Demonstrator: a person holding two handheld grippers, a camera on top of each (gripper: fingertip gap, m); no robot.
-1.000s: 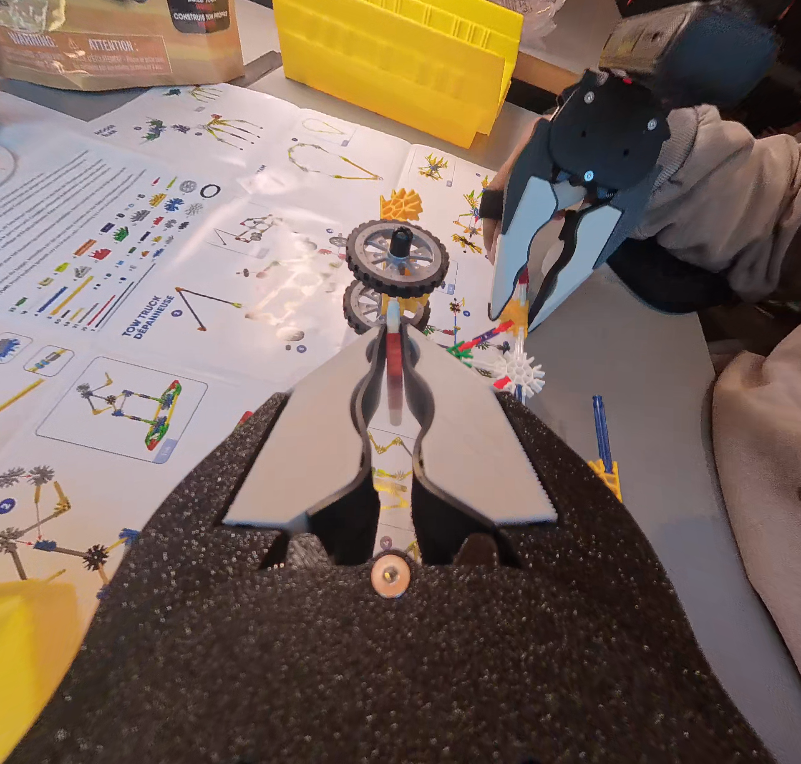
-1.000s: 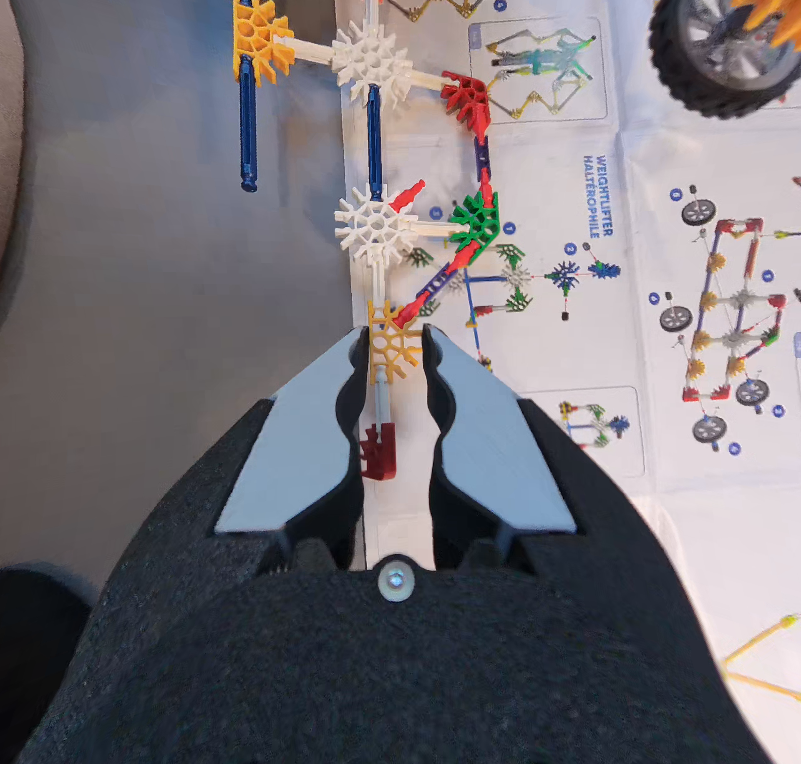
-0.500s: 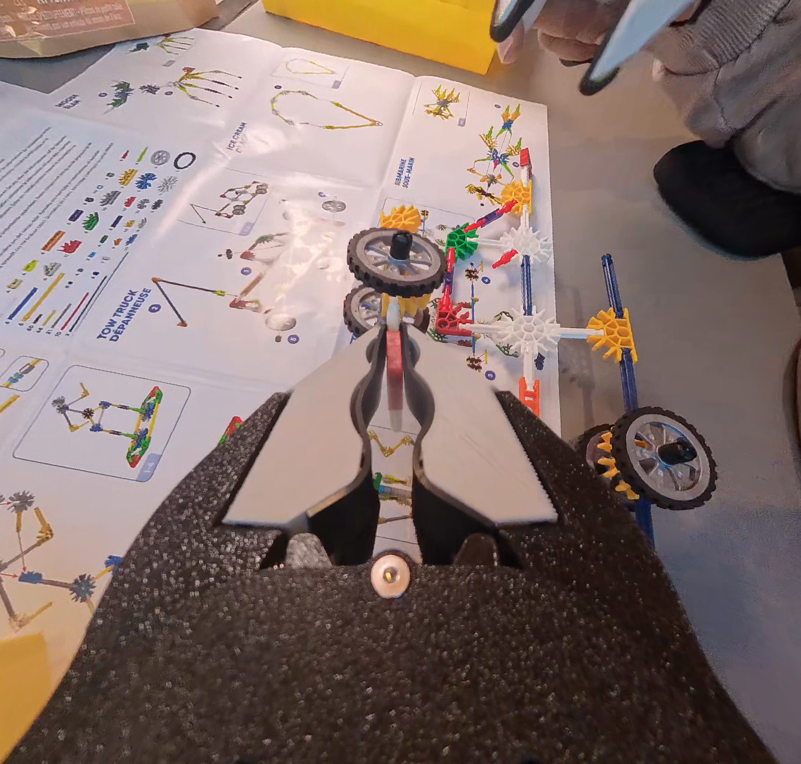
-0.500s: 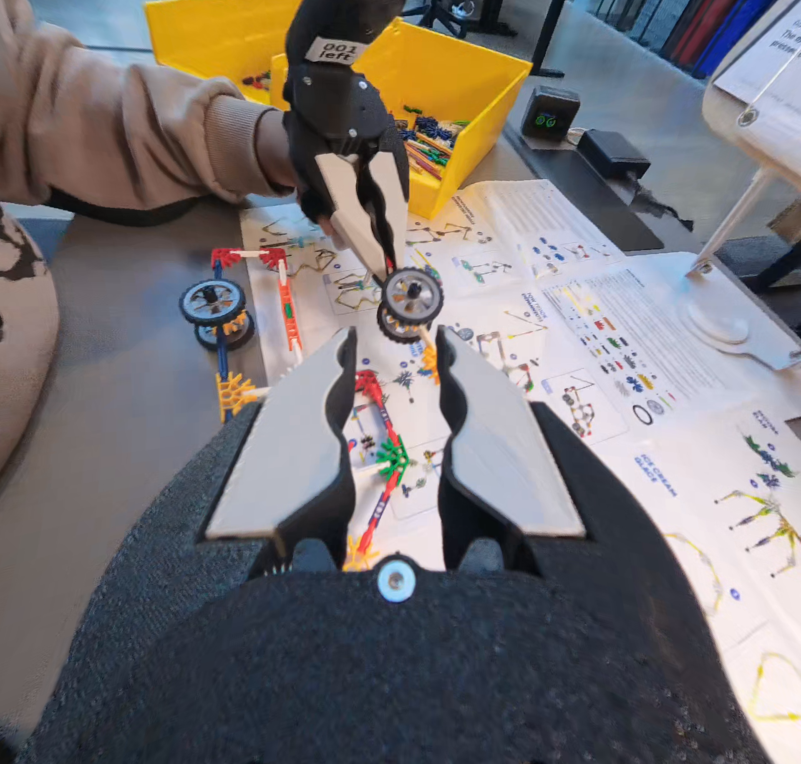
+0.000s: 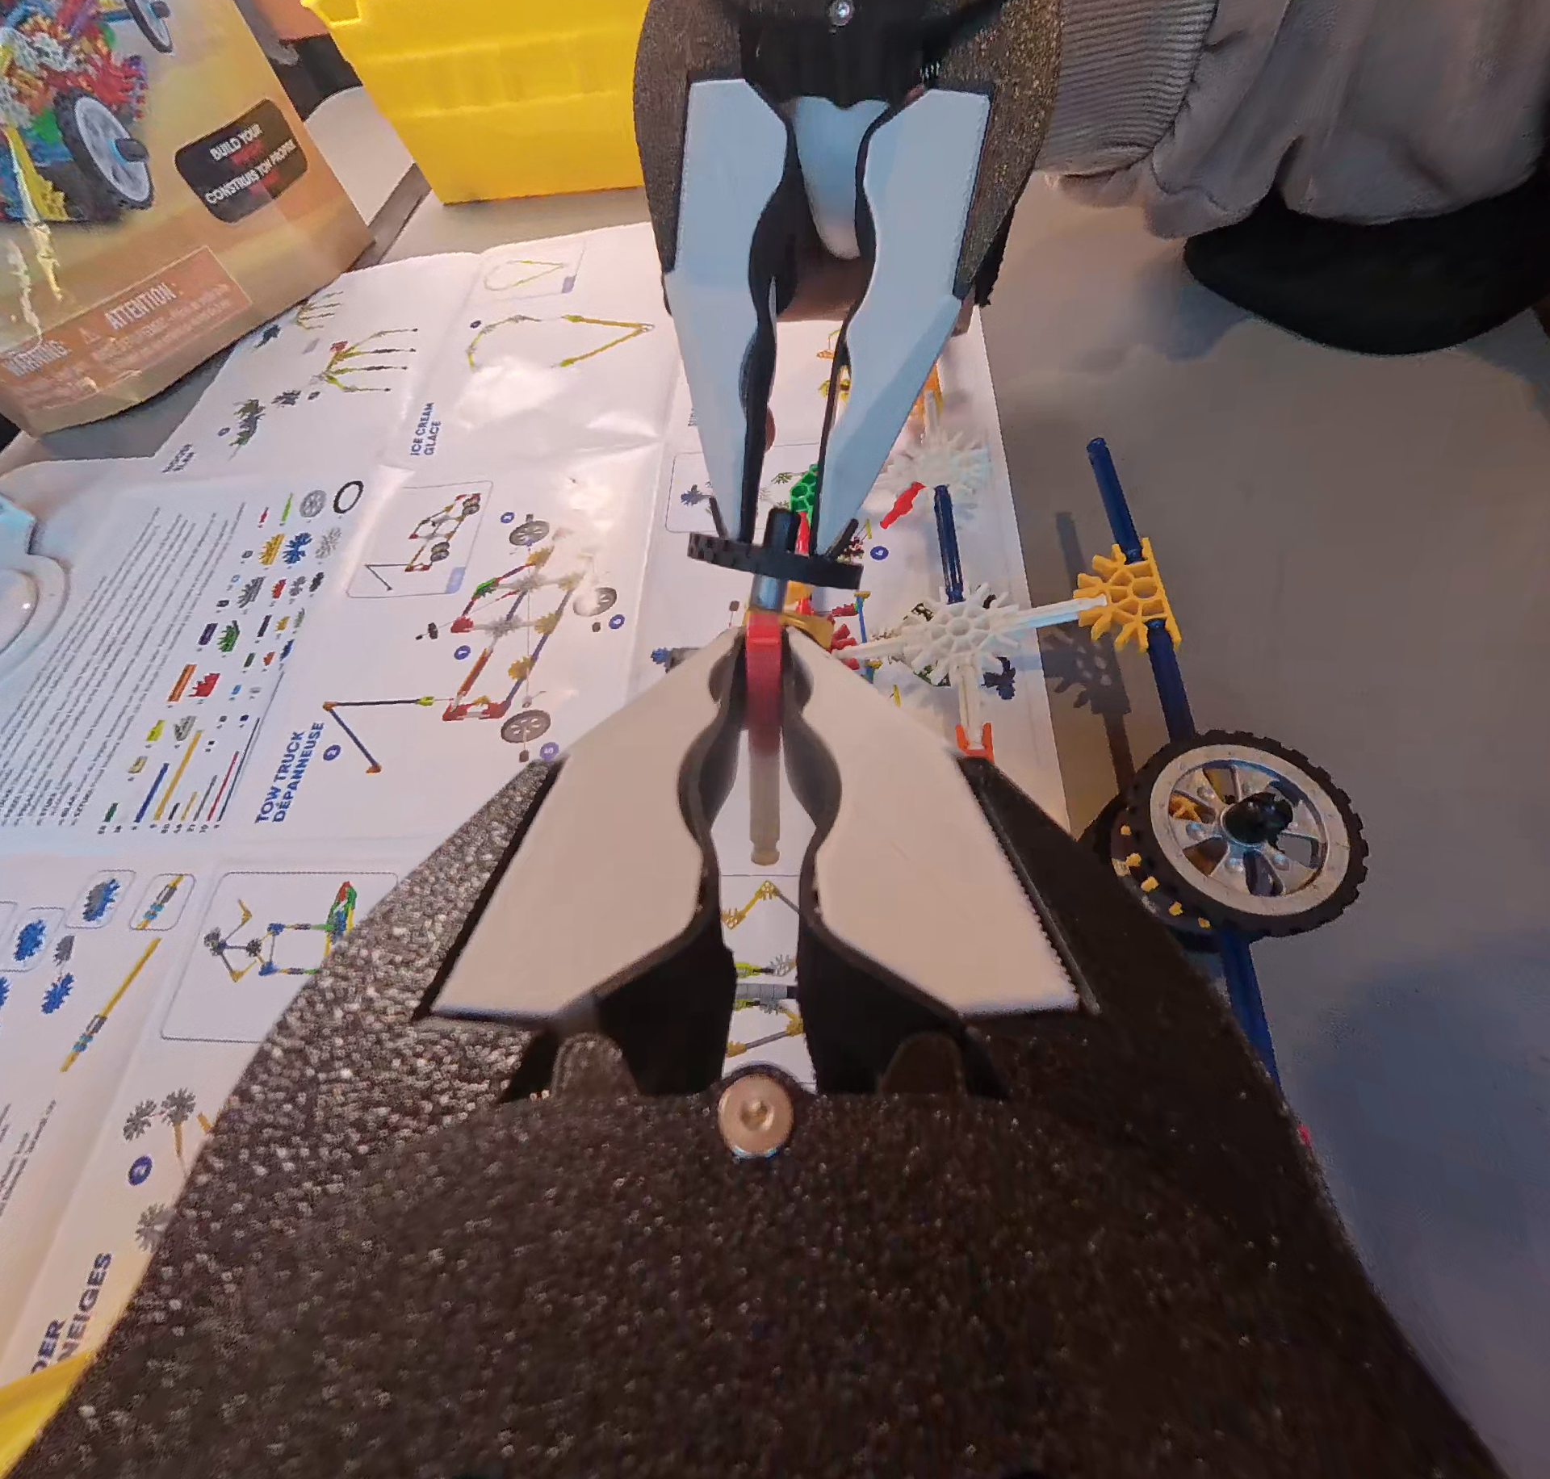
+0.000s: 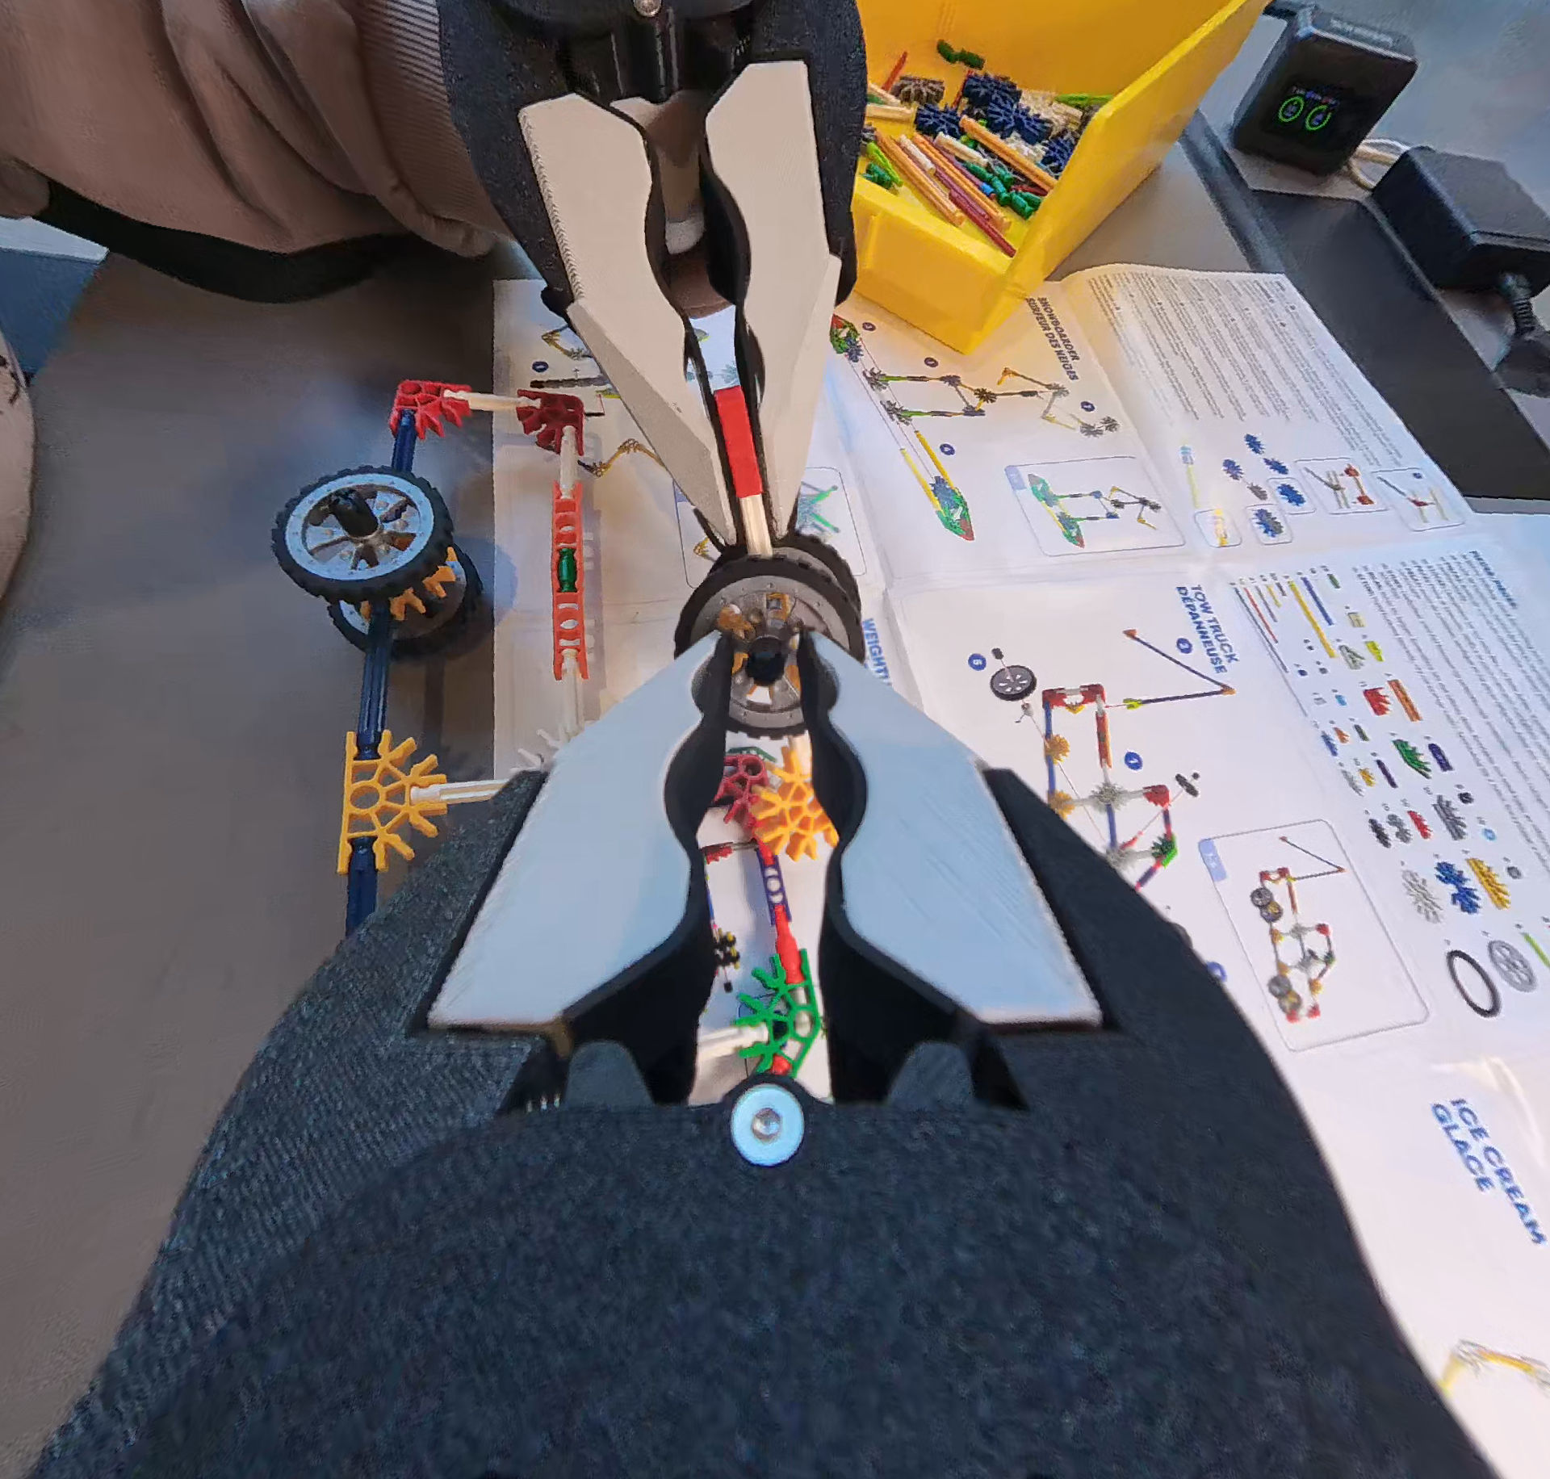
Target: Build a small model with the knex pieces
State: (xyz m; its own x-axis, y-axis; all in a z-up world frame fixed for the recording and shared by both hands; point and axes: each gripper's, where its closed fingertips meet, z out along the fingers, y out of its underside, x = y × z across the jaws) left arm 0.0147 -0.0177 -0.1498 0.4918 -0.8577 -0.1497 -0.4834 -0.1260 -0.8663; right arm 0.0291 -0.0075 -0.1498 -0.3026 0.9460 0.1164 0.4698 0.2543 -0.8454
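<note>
Left wrist view: left gripper (image 5: 763, 659) at bottom, jaws closed tight on a red-and-white rod (image 5: 761, 709). White tail of rod pokes back between the fingers. Rod held clear of the counter (image 5: 1384, 516), wheel (image 5: 776, 575) mounted on its far end, seen edge-on, with a black hub (image 5: 780, 529) sticking out beyond it. Right gripper (image 5: 780, 516) comes in from the top, tips either side of the hub, narrow gap between them. Contact with hub: cannot tell. Below and right, a partly built frame (image 5: 964, 629) lies flat, half on the instruction sheet (image 5: 335, 600), half on bare counter. Made of white and yellow connectors and blue rods. One wheel pair (image 5: 1237, 831) already fitted on the frame's blue axle. Yellow bin (image 5: 503, 80) and printed box (image 5: 126, 181) at the back.

Right wrist view: right gripper at bottom, jaws nearly closed, tips flanking the hub on the wheel's face. Firm clamp or not: cannot tell. Left gripper opposite, coming down from the top, pinching the rod just behind the wheel. A second wheel sits right behind the first on the same rod. Held wheel set hangs above the frame's near end, apart from it, not joined. Red, orange and green connectors of the frame show between and below the fingers. Fitted wheel pair to the left, resting on the counter. Bin at upper right holds loose rods and connectors. Small black device (image 6: 1325, 88) beyond it.
</note>
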